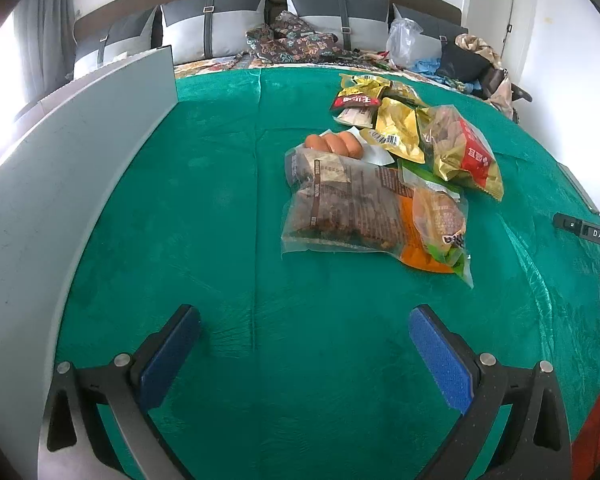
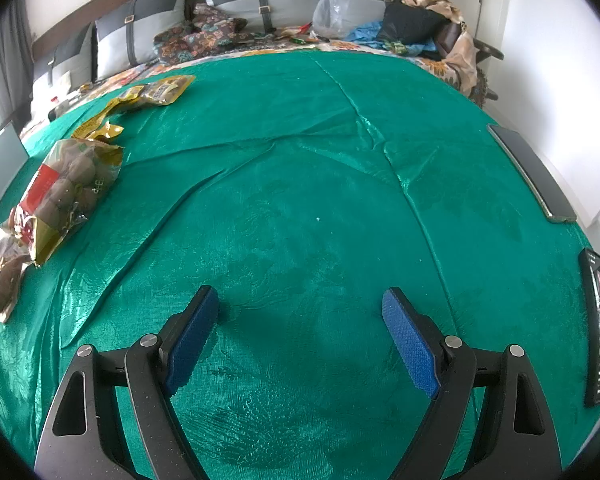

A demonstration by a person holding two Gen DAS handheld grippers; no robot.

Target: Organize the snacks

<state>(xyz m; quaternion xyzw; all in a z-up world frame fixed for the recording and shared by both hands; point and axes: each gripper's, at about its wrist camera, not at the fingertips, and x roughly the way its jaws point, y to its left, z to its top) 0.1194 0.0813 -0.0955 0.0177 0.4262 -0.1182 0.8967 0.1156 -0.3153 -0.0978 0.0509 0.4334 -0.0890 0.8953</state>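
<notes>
Judging by the heap, you have hardly begun: the snack packets (image 1: 396, 168) lie overlapping in one loose pile on the green cloth (image 1: 220, 220), nothing sorted or moved to the grey box (image 1: 60, 184) at the left. Both your left tongs (image 1: 304, 352) and right tongs (image 2: 300, 328) stand apart, empty, short of the pile.

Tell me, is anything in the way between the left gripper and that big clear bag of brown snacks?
No, nothing visible. The left gripper is open over bare green cloth, and the clear bag of brown snacks lies ahead, slightly right, at the near edge of the snack pile.
</notes>
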